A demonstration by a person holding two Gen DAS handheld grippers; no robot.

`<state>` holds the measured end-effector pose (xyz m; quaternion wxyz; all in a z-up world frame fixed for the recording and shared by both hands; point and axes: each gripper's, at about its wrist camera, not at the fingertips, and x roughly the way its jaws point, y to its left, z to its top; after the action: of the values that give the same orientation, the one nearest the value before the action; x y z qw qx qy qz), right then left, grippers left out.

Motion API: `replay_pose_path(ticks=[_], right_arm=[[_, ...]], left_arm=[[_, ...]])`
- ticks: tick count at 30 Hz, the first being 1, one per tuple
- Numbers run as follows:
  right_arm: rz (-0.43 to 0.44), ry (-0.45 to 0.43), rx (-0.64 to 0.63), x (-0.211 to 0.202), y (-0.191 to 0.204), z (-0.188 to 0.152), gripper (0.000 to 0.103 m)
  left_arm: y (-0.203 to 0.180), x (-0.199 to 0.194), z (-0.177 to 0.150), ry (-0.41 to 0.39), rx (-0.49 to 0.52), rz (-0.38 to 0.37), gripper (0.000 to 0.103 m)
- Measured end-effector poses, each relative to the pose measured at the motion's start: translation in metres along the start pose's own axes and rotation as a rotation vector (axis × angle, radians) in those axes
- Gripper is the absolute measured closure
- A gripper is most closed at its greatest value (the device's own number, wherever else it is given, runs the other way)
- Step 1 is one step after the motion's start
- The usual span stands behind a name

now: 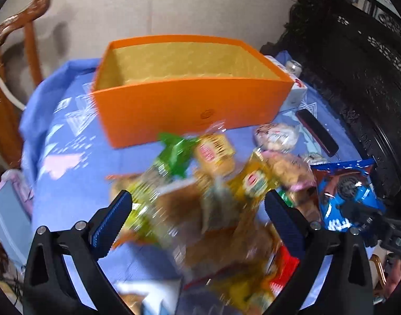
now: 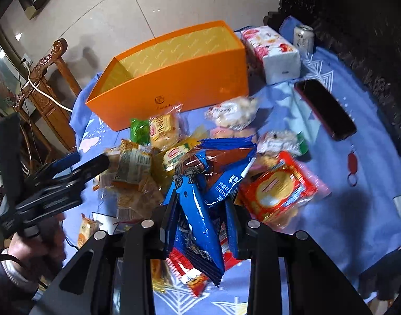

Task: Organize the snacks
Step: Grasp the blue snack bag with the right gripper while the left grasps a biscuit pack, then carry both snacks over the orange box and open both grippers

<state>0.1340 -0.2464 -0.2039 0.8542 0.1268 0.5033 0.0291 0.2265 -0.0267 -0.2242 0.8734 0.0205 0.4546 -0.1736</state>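
The glossy blue foil snack packet (image 2: 198, 204) with brown cookie artwork stands pinched between the two blue-padded fingers of the right gripper (image 2: 200, 229), its crimped top fanning out above the pile; in the left wrist view the same packet (image 1: 344, 191) shows at the right edge of the heap. Around it, on the pale blue patterned tablecloth (image 2: 344, 210), lies a loose heap of wrapped snacks: a red and yellow biscuit packet (image 2: 278, 189) just right of the blue one, a small yellow cake wrapper with a red oval logo (image 2: 163, 130) on the far side, a green wrapper (image 2: 138, 131) beside that, and clear bags of pale puffed pieces (image 2: 233, 114) nearer the box.

The left gripper (image 1: 198, 223) hangs over the near part of the heap with its jaws spread wide and nothing between them; the snacks under it are motion-blurred. In the right wrist view that gripper (image 2: 69, 170) is at the left, held by a hand (image 2: 35, 246).

Beyond the heap stands an open rectangular orange cardboard box (image 2: 174, 84) with a yellow printed lining, nothing visible inside. To its right are a white floral tissue pack (image 2: 272, 52), a pale drinks can (image 2: 302, 38) at the far right, a dark phone with red edging (image 2: 325, 109) lying flat, and a red key tag (image 2: 352, 162).
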Motion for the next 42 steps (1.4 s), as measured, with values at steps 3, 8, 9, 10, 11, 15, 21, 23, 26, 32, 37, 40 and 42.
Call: replay_pose_path(ticks=[3,8,9,10,11,15,21,23,26,32,37,40,42], right_arm=[[0.001,0.002,0.013,0.001,-0.011,0.008,0.071],[0.018,0.032,0.041,0.015,-0.028,0.018,0.072],[0.03,0.036,0.043,0.017,-0.031,0.019,0.074],[0.04,0.038,0.041,0.02,-0.033,0.021,0.074],[0.045,0.037,0.035,0.022,-0.033,0.022,0.074],[0.074,0.019,-0.009,0.026,-0.033,0.03,0.089],[0.15,0.077,0.039,0.033,-0.049,0.032,0.082],[0.143,0.122,0.085,0.037,-0.055,0.028,0.022],[0.183,0.153,0.116,0.051,-0.058,0.024,0.022],[0.186,0.165,0.068,0.071,-0.039,0.034,0.071],[0.219,0.058,0.063,0.029,-0.039,0.045,0.071],[0.222,0.01,0.074,0.011,-0.044,0.052,0.071],[0.236,-0.003,0.099,0.003,-0.046,0.06,0.071]], left_arm=[[-0.014,0.03,0.004,0.047,0.02,-0.009,0.011],[-0.031,0.06,-0.001,0.091,0.082,0.05,0.054],[-0.032,0.063,-0.002,0.096,0.089,0.07,0.063],[-0.033,0.063,-0.002,0.09,0.093,0.083,0.068],[-0.033,0.066,-0.003,0.104,0.083,0.059,0.081],[-0.041,0.065,-0.008,0.092,0.111,0.066,0.088],[-0.031,0.059,-0.013,0.113,0.032,0.007,0.088],[-0.03,0.058,-0.015,0.113,0.035,0.017,0.088],[-0.033,0.061,-0.016,0.116,0.047,0.014,0.088],[-0.028,0.059,-0.012,0.12,0.003,-0.034,0.089],[-0.019,0.027,-0.006,0.062,-0.04,-0.08,0.09],[-0.013,0.002,0.005,0.012,-0.076,-0.107,0.09],[-0.013,-0.015,0.015,-0.025,-0.079,-0.117,0.09]])
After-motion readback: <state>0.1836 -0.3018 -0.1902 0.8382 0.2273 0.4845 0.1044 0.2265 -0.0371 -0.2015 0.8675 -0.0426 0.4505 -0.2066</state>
